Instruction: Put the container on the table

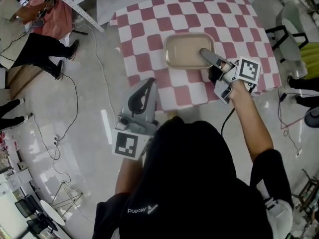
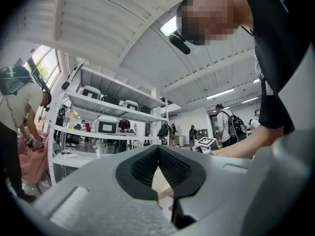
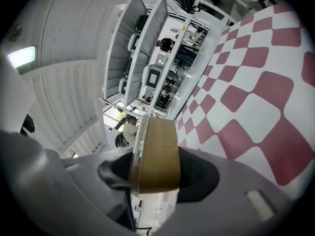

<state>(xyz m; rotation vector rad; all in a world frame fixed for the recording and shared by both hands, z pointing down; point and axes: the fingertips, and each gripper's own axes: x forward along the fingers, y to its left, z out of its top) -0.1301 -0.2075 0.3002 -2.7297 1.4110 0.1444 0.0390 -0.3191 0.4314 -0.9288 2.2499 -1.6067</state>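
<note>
Both grippers are in sight, but only one has work to do. At the left, my left gripper hangs off the near edge of the worktop, jaws closed on nothing, and I'd leave it clear of the job. Mid-cloth, the container is over the checked worktop, its right end clamped in the jaws of the right gripper. To finish well I'd lower it level until the base lies flat, then part the jaws and draw straight back so the rim isn't dragged. The head view tells me where the container lies over the cloth, not whether it touches. The right gripper view shows the pads pressing on its brown wall beneath what looks like a clear lid.
</note>
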